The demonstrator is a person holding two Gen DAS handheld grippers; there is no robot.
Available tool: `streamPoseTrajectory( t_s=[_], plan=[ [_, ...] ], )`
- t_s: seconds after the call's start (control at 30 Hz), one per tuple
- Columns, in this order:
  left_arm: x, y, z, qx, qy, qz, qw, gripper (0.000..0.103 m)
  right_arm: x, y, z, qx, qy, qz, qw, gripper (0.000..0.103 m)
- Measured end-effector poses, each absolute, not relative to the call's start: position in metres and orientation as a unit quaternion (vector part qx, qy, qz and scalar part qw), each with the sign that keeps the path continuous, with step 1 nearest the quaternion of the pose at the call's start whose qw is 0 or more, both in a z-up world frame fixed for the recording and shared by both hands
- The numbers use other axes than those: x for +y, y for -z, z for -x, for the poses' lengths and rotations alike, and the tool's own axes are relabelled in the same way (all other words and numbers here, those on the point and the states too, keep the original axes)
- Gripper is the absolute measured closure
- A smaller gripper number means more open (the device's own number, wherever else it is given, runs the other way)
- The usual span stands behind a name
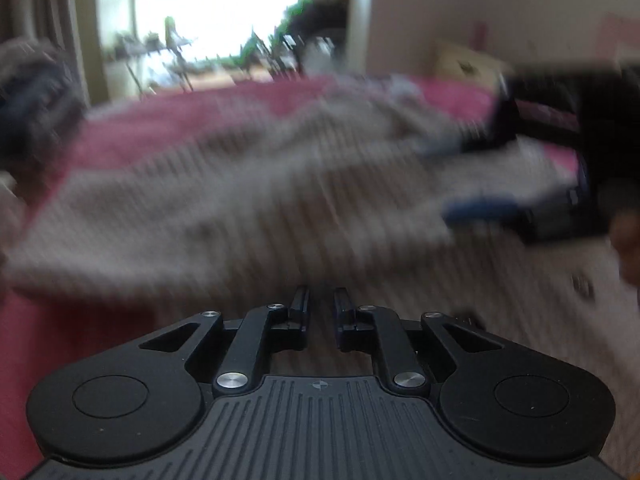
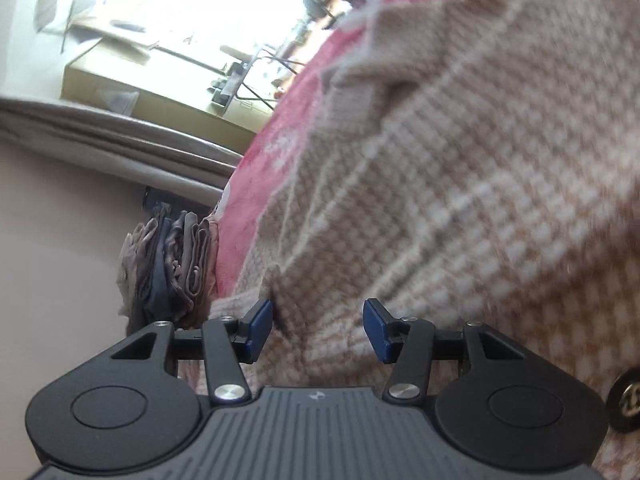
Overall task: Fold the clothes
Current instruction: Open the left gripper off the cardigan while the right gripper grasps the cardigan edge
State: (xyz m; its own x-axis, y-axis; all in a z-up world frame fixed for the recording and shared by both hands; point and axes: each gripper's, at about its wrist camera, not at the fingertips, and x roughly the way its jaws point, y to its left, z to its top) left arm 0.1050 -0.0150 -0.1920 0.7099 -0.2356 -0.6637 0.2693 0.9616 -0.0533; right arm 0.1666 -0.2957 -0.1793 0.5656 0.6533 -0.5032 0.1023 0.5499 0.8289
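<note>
Left fingers (image 1: 321, 300) sit nearly together, pinching nothing; my right gripper (image 2: 318, 330) is spread, empty, over the checked shirt (image 2: 480, 180) lying loose on the pink bed (image 2: 260, 184) — everything's blurred, so I risk pinching the sheet too.

**A bedroom in a home**

A bed with a pink cover (image 1: 168, 136) fills the room. Folded clothes (image 2: 176, 264) are stacked at its edge, grey curtains (image 2: 120, 136) hang beside a bright window (image 1: 224, 12), and plants (image 1: 256, 44) stand outside.
</note>
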Motion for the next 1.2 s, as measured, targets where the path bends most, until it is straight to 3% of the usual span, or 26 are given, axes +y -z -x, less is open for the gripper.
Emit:
streamPoseTrajectory(
  t_s=[0.07,0.23,0.6,0.67,0.73,0.83,1.2],
  plan=[
    [-0.007,0.187,-0.1,0.343,0.145,-0.024,0.928,0.075,-0.289,0.181,-0.171,0.436,-0.19,-0.436,0.764,0.048],
    [0.002,0.17,-0.089,0.31,0.147,-0.042,0.938,0.074,-0.264,0.177,-0.183,0.45,-0.222,-0.405,0.764,0.047],
    [0.001,0.188,-0.094,0.335,0.142,-0.077,0.928,0.073,-0.201,0.179,-0.221,0.485,-0.245,-0.304,0.783,0.046],
    [-0.001,0.189,-0.094,0.334,0.142,-0.08,0.928,0.072,-0.191,0.176,-0.221,0.485,-0.246,-0.278,0.792,0.053],
    [-0.001,0.189,-0.094,0.335,0.141,-0.078,0.928,0.072,-0.18,0.173,-0.22,0.489,-0.249,-0.247,0.799,0.076],
    [-0.002,0.189,-0.093,0.335,0.14,-0.079,0.928,0.072,-0.167,0.161,-0.211,0.475,-0.255,-0.203,0.818,0.091],
    [-0.006,0.189,-0.092,0.343,0.13,-0.073,0.928,0.071,-0.205,0.052,-0.185,0.347,-0.255,-0.158,0.889,0.092]
  ],
)
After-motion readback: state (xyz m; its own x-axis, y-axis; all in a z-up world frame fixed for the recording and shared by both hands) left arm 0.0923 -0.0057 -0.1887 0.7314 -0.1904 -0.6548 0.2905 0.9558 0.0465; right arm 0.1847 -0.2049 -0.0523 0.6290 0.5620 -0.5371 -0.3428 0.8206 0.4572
